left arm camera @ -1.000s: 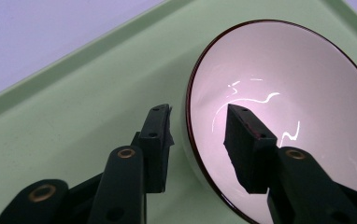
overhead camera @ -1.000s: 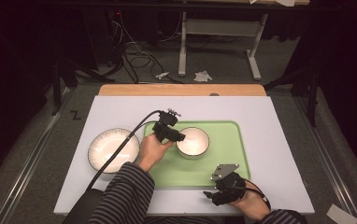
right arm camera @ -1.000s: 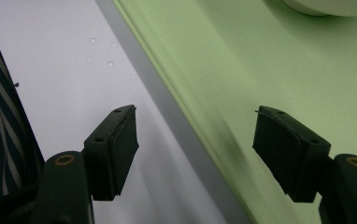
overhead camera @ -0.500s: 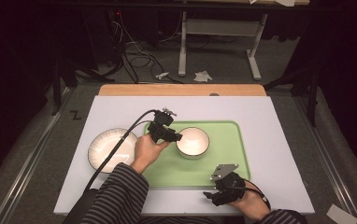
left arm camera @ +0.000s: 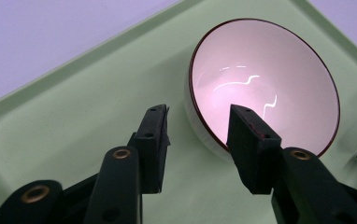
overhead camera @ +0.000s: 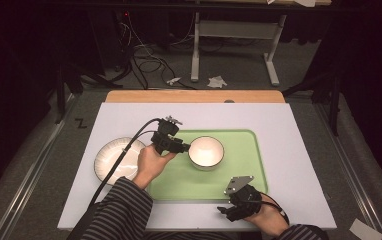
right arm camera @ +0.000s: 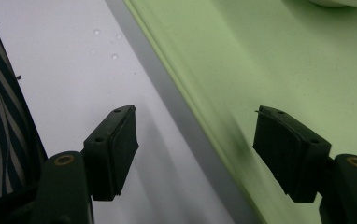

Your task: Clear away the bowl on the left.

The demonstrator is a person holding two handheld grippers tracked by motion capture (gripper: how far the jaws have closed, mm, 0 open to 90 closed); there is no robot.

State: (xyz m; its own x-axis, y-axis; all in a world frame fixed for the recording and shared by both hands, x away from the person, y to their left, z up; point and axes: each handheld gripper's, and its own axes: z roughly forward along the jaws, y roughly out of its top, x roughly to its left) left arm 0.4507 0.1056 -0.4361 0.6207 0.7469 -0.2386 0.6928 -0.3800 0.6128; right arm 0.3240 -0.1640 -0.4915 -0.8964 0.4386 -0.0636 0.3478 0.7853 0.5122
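Bowl (overhead camera: 206,152): on green tray (overhead camera: 244,175) — just ahead of left gripper (left arm camera: 197,123), nearer than right gripper (overhead camera: 229,210).
Left jaws: spread, just opening, rim between, unpinched.
Right jaws: spread — empty.

bowl (overhead camera: 206,152) | white, dark rim | upright, empty | on green tray (overhead camera: 239,175), left-centre part

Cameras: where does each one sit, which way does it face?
High view: above the person's side, looking forward and down at the table; sleeves, both hands show.
Left gripper view: on the left gripper, jaws open before the bowl on the green tray.
Right gripper view: on the right gripper, open over the tray's near edge.
All three views share the tray.
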